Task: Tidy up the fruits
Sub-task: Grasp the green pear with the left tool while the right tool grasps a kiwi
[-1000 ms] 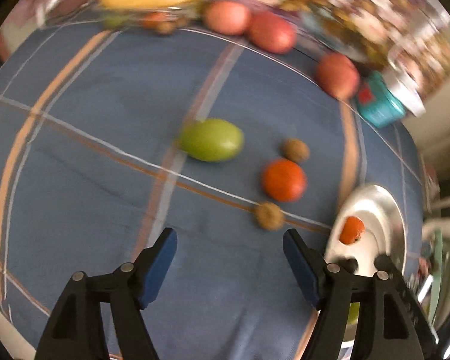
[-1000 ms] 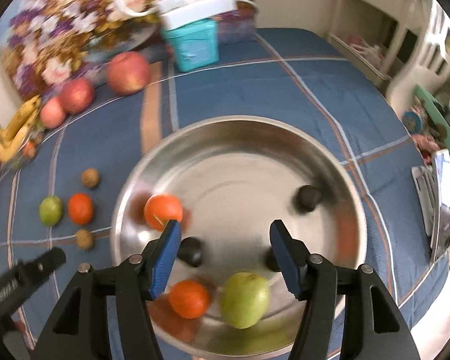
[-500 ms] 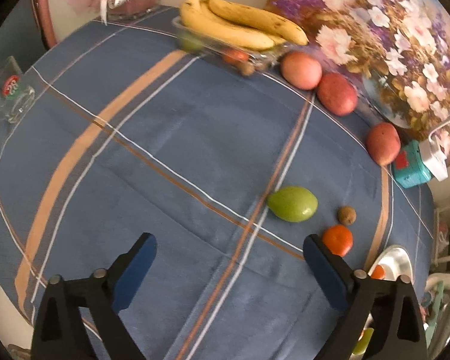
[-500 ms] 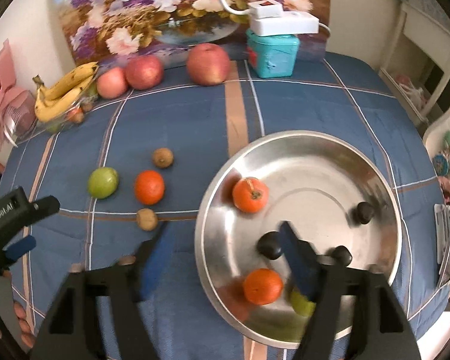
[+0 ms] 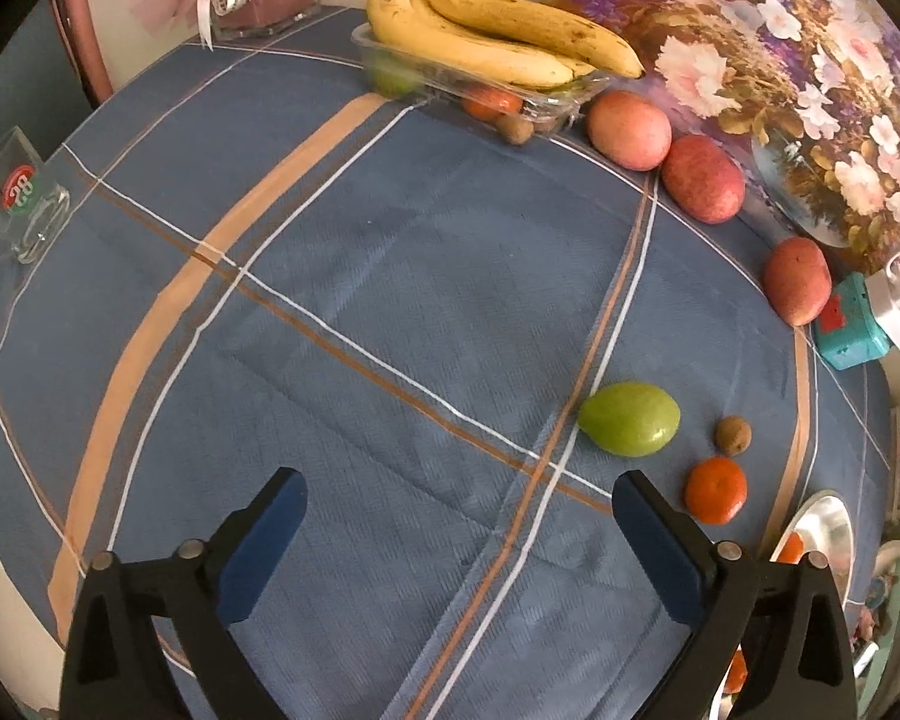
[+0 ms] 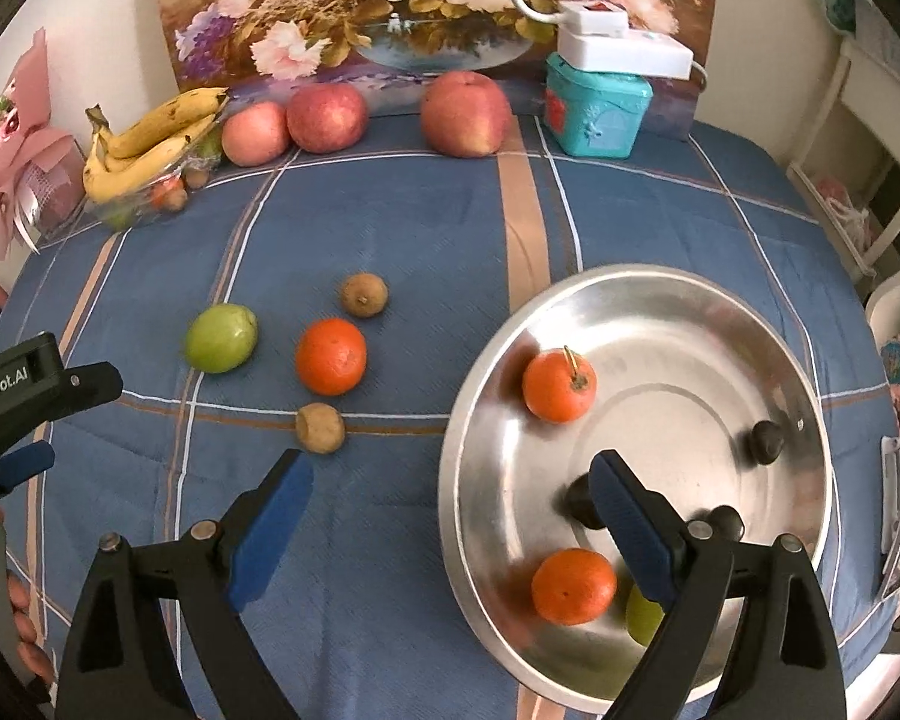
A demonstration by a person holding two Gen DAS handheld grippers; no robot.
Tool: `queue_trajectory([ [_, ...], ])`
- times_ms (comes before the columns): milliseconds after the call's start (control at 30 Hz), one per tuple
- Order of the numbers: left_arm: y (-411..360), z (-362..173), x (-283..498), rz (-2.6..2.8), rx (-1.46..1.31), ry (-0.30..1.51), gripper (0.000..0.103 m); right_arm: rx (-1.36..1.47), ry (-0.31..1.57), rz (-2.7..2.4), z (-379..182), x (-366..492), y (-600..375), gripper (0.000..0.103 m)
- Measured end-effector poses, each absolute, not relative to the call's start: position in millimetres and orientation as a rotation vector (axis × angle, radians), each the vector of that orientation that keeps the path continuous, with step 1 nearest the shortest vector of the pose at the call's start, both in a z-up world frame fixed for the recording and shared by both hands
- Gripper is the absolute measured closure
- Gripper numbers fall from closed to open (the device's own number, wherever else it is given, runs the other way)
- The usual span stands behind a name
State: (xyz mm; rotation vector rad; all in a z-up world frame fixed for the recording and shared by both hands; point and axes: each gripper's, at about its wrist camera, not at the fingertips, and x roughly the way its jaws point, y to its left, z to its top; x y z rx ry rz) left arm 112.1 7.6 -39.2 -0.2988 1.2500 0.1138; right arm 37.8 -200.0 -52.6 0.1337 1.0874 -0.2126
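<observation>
- We find the left claw (image 5: 453,546) spread wide and empty, hanging over bare blue plaid cloth on the tabletop (image 5: 390,276).
- We find the right claw (image 6: 450,519) likewise apart and empty, straddling the near left rim of the steel bowl (image 6: 678,282).
- Loose fruit lies left of the bowl: a green fruit (image 6: 221,338), a tangerine (image 6: 330,356) just right of it, and two small brown fruits, one far (image 6: 363,294) and one near (image 6: 320,428).
- The bowl already holds two tangerines, a green fruit and three small dark fruits.
- We judge the next pick to be one of the loose pieces; the near brown fruit lies closest to the right claw.
- Advice: centre the pads either side of the chosen fruit, descend squarely, and close gently, since round fruit will roll on cloth.
</observation>
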Motion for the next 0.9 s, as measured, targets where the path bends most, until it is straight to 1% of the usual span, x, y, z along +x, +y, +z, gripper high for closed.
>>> queue_trajectory([
  [467,10,-32,136,0.037,-0.271,1.202,0.000,0.108,1.069,-0.158,-55,60,-179,0.009],
  [633,-7,-35,146,-0.053,-0.239,1.192,0.000,0.102,1.060,-0.124,-58,69,-169,0.009],
  [767,-23,-48,151,-0.116,-0.221,1.225,0.001,0.079,1.094,-0.106,-71,76,-160,0.010],
  [833,-29,-54,154,-0.139,-0.220,1.239,0.002,0.086,1.118,-0.100,-78,78,-159,0.013],
  [900,-34,-59,156,-0.157,-0.225,1.249,0.004,0.095,1.142,-0.094,-86,79,-160,0.023],
])
